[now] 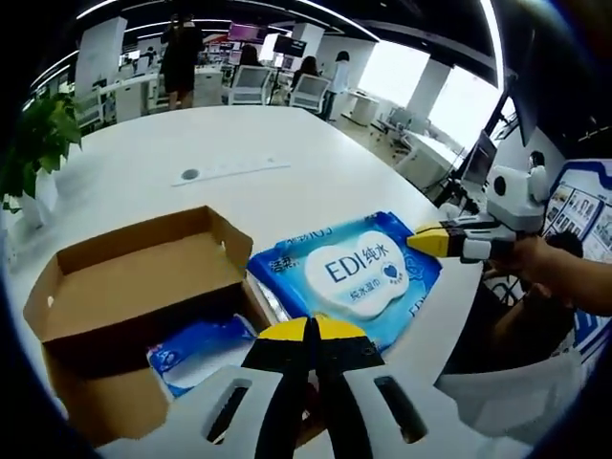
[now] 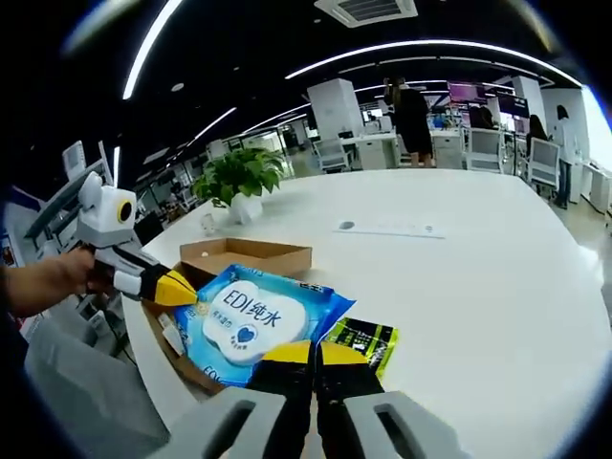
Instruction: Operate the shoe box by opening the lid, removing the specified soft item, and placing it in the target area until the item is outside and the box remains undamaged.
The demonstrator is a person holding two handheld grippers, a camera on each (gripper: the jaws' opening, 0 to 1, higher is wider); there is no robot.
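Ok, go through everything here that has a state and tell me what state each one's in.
Shoe box: open, lid folded back.
Blue wipes pack: lying flat, partly over the box's edge.
Second blue pack: inside the box.
Green-black packet: flat on the white table.
Left gripper: shut, empty.
Right gripper: shut, empty.

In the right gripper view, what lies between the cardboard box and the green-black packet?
The blue wipes pack lies between them: the box is behind it and partly under its left side, and the green-black packet sits at its right edge.
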